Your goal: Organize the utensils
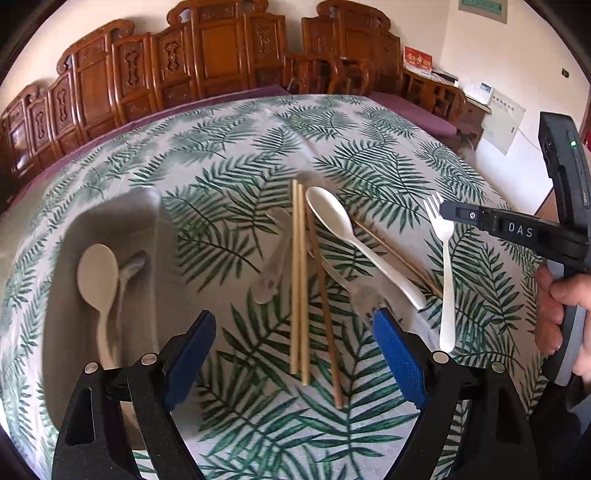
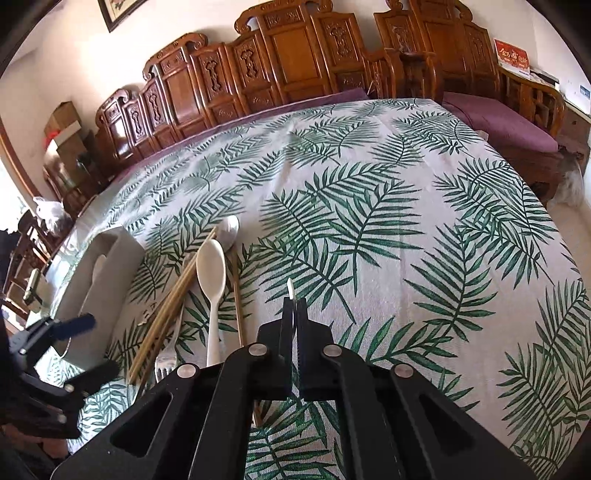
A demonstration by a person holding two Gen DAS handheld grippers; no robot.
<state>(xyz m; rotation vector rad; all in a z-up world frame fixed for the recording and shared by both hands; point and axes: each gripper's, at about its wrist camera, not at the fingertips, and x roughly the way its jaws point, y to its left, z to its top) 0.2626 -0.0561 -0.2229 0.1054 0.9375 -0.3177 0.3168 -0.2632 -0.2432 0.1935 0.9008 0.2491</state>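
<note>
Fork [image 1: 445, 258] pinched near its tines between right gripper [image 1: 448, 211] jaws

Bench cover: my bench [image 2: 388, 192] wears a palm-leaf cloth, filling mid-frame.
Seating: carved wooden chairs [image 1: 218, 55] line the top of frame, purple cushion [image 2: 495, 122] at upper right.
Wall: red card [image 1: 417, 59] upper right; framed picture [image 2: 118, 11] upper left.
Corner: cardboard boxes [image 2: 64, 125] at left.

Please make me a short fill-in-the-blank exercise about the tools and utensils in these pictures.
1. The right tool is ____ on the white fork.
2. The left tool is ____, above the chopsticks.
3. The grey tray holds exactly ____ white spoon.

Missing words: shut; open; one.
</note>
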